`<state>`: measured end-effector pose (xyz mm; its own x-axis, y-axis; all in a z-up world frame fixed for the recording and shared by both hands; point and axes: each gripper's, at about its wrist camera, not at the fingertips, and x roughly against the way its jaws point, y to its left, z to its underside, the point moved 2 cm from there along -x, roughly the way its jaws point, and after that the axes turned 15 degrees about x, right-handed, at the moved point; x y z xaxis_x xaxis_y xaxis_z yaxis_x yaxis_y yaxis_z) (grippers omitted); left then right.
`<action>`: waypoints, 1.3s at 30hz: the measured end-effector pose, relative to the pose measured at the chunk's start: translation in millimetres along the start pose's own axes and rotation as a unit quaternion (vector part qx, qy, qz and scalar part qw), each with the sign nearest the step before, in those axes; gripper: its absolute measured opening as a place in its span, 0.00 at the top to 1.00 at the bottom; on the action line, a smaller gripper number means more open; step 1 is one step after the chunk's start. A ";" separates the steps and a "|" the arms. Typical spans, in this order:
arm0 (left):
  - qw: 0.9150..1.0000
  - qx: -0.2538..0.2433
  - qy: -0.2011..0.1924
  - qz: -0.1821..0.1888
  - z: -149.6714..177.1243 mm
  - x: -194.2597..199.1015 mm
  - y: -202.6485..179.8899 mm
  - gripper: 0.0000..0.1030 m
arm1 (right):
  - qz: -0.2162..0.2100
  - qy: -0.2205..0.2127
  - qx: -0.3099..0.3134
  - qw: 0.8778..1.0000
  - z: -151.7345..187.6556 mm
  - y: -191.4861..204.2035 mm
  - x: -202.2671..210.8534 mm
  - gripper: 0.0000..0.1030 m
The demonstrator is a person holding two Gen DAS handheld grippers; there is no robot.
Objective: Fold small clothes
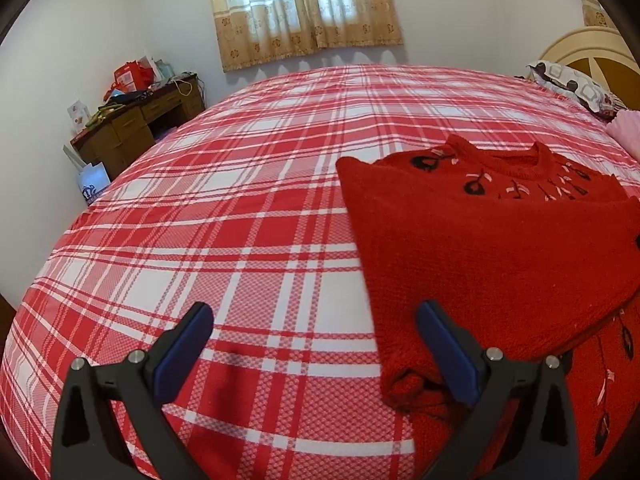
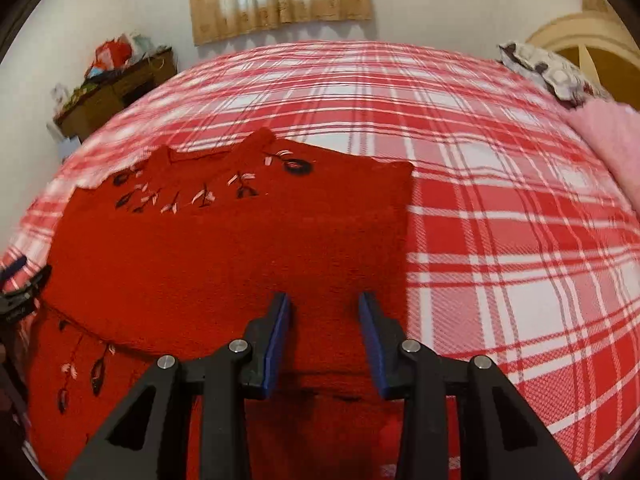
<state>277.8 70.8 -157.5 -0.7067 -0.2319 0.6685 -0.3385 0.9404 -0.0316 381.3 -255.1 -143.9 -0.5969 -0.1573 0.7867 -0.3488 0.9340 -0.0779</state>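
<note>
A red knitted sweater with black and pink embroidery lies on the plaid bed, both sleeves folded across its front. It also shows in the right wrist view. My left gripper is open and empty, low over the bed at the sweater's left edge, its right finger over a folded sleeve cuff. My right gripper is open and empty, hovering over the sweater's right part. The left gripper shows at the left edge of the right wrist view.
The bed carries a red and white plaid sheet. A patterned pillow and pink cloth lie by the headboard at right. A cluttered wooden desk stands at far left, a curtained window behind.
</note>
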 end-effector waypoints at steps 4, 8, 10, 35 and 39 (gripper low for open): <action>1.000 0.001 0.000 0.001 0.2 -0.8 -0.8 0.00 | 0.014 -0.003 0.015 1.000 3.6 4.1 0.3 0.65; 1.000 0.004 0.002 0.005 1.1 -1.3 -0.3 0.00 | 0.023 -0.005 0.016 1.000 3.3 7.3 -1.5 0.65; 1.000 0.006 0.004 0.007 0.4 -1.6 0.7 0.00 | 0.020 -0.004 0.012 1.000 2.9 4.5 -2.1 0.65; 0.999 0.008 0.022 0.044 10.0 39.5 -2.3 0.00 | 0.009 -0.041 -0.020 0.999 17.2 10.5 55.1 0.49; 0.998 0.001 0.021 0.059 17.2 56.4 -3.4 0.00 | 0.005 -0.034 -0.004 0.999 33.2 19.2 68.0 0.48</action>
<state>228.4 50.3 -132.4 -0.7151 -0.1088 0.6905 -0.2558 0.9600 -0.1137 310.1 -258.5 -112.2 -0.6480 -0.1686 0.7428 -0.3369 0.9381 -0.0810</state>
